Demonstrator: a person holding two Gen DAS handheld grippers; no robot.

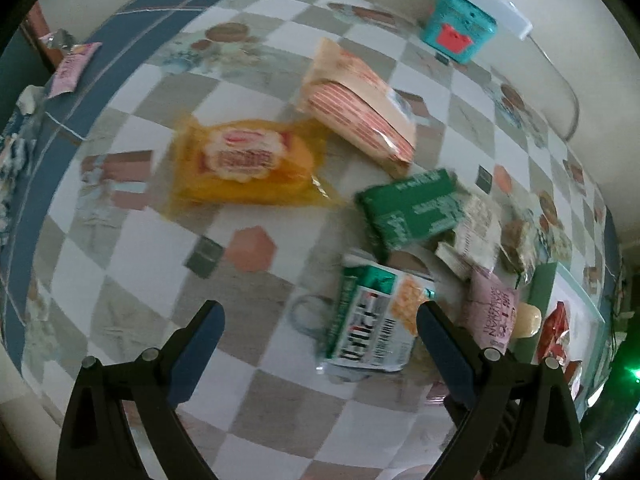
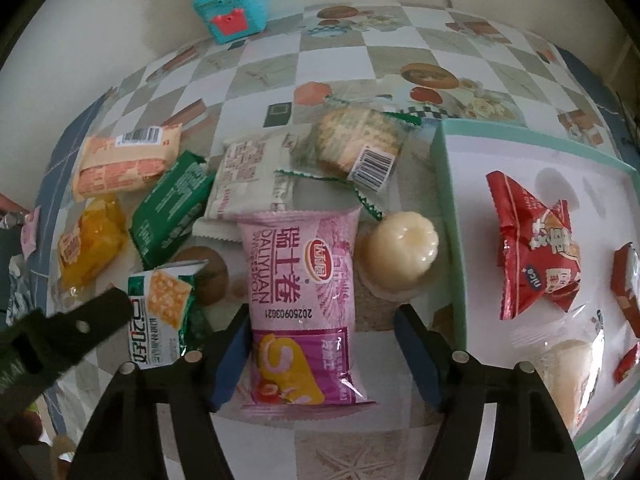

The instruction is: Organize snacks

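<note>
Pink swiss-roll packet [image 2: 302,304] flat on checkered cloth, lengthwise between gripper pads. Pale jelly cup [image 2: 400,252] just right of it, beside mint-rimmed tray [image 2: 452,216]. Tray holds red packets [image 2: 532,248]. Green packet [image 2: 172,212], yellow packet [image 1: 244,164], cracker packet [image 2: 160,316] clustered left.

Left wrist view: whole frame motion-blurred; print on the yellow packet [image 1: 244,160] and green packet [image 1: 412,208] is unreadable. Red wrappers [image 1: 558,332] at right edge are smeared and partly cut off. Pink packet [image 1: 74,66] at upper left is too small to read.

Right wrist view: white tray [image 2: 454,216] is cut by the right frame edge. Clear-wrapped pale snack [image 2: 568,364] at lower right is indistinct. The brown round item [image 2: 208,276] is partly hidden behind the cracker packet [image 2: 160,312]. The left gripper [image 2: 68,332], lower left, is blurred.
</note>
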